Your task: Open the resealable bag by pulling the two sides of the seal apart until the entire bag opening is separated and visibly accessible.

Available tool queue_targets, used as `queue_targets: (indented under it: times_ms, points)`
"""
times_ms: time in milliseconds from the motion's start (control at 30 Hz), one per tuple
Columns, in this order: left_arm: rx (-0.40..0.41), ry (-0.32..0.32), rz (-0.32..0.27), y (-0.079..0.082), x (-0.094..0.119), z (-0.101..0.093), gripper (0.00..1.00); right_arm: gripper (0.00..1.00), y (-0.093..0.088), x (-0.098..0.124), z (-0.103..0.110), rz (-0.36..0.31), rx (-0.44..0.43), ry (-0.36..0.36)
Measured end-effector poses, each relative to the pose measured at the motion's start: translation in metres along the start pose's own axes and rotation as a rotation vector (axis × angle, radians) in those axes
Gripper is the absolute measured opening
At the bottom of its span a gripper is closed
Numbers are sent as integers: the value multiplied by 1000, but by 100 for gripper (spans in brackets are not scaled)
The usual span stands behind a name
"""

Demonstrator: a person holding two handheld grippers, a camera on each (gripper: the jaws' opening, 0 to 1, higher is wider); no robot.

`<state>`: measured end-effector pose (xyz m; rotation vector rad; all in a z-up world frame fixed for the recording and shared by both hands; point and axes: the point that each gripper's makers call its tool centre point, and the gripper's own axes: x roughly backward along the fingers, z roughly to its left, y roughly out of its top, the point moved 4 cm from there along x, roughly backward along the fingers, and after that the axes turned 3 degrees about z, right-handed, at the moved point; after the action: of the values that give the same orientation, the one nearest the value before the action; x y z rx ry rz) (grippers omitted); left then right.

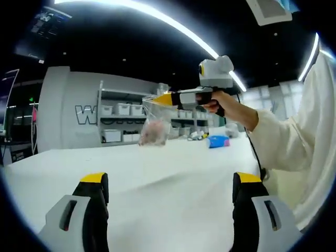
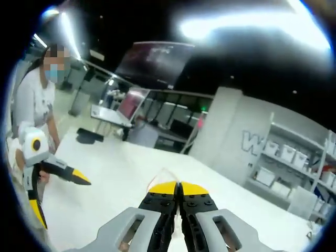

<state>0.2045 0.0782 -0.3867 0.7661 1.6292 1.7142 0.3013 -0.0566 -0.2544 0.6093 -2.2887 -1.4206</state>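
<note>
bag (image 1: 155,123) hanging vertically (seal up), right gripper (image 1: 164,99)

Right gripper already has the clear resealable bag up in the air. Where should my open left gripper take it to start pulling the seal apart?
Probably the free side of the top edge of the clear resealable bag, opposite where the right gripper pinches it. The bag hangs below that pinch above the white table, with something pinkish low inside. Bring the left gripper in level from its own side, jaws wide.
</note>
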Motion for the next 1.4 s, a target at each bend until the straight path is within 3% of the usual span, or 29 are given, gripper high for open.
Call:
queue_targets:
  times_ms: [467, 1067, 1400]
  points:
    - [23, 4, 0, -1, -1, 2, 97, 0, -9, -17, -22, 33, -27, -12]
    - [14, 7, 13, -5, -4, 2, 97, 0, -17, -46, -41, 109, 48, -18]
    - [24, 10, 9, -5, -3, 3, 97, 0, -26, -63, -52, 139, 33, -17]
